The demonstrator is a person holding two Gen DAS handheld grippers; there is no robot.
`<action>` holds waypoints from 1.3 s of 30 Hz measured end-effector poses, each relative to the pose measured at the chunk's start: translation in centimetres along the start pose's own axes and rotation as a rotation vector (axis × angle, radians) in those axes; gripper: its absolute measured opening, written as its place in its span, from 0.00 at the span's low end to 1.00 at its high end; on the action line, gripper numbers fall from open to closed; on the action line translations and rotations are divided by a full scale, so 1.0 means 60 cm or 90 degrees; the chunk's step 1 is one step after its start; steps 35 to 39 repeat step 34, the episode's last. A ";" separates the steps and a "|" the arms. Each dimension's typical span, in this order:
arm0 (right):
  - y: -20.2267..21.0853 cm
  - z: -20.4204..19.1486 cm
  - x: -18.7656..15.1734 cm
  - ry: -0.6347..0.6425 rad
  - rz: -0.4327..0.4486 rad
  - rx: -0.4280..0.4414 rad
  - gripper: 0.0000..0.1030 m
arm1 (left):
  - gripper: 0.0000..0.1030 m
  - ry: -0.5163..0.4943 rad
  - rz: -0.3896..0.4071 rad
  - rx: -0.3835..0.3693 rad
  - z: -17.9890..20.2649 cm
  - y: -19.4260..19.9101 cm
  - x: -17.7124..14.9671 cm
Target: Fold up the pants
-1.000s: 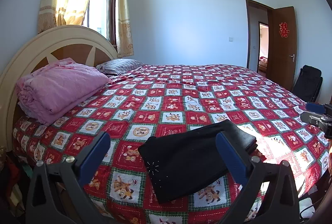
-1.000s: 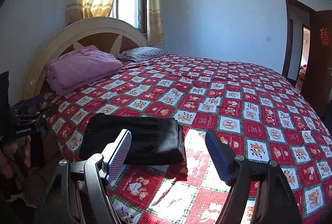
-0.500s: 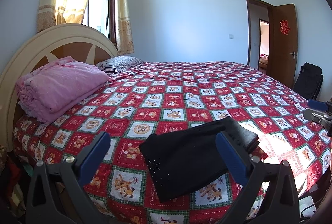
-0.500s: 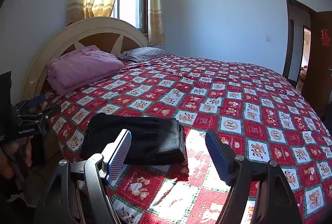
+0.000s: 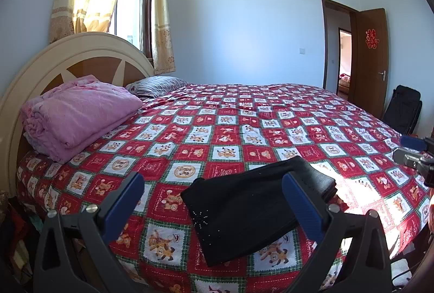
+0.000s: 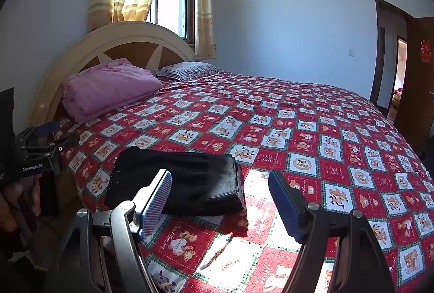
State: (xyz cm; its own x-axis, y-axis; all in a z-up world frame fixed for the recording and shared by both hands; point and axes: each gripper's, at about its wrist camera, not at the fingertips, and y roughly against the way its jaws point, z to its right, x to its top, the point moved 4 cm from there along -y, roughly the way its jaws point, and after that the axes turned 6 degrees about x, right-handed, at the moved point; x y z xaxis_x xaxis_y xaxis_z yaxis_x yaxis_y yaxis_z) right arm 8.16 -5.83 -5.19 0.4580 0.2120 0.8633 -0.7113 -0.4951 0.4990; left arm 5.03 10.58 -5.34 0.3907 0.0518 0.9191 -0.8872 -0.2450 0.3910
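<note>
- Left wrist view: the black pants (image 5: 257, 207) lie folded into a flat stack on the red patterned bedspread (image 5: 233, 130), near its front edge. They look finished, so the best move is probably to lift clear without catching the cloth. The left gripper (image 5: 214, 200) hangs in front of the pants, spread wide and empty.
- Right wrist view: the right gripper (image 6: 219, 200) is also spread and empty; the pants (image 6: 176, 181) lie beyond its left finger.

Left gripper (image 5: 213, 200): black frame, blue ribbed pads, silver screws. Right gripper (image 6: 220, 202): the same, grey linkage.
</note>
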 end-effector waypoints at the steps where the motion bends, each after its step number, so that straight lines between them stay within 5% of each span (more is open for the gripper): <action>1: -0.001 -0.001 -0.001 0.001 -0.001 0.001 0.73 | 1.00 0.005 0.001 0.000 -0.001 0.001 0.001; 39: -0.024 -0.013 -0.023 0.028 -0.024 -0.009 0.73 | 1.00 0.004 -0.040 -0.034 0.005 -0.019 -0.019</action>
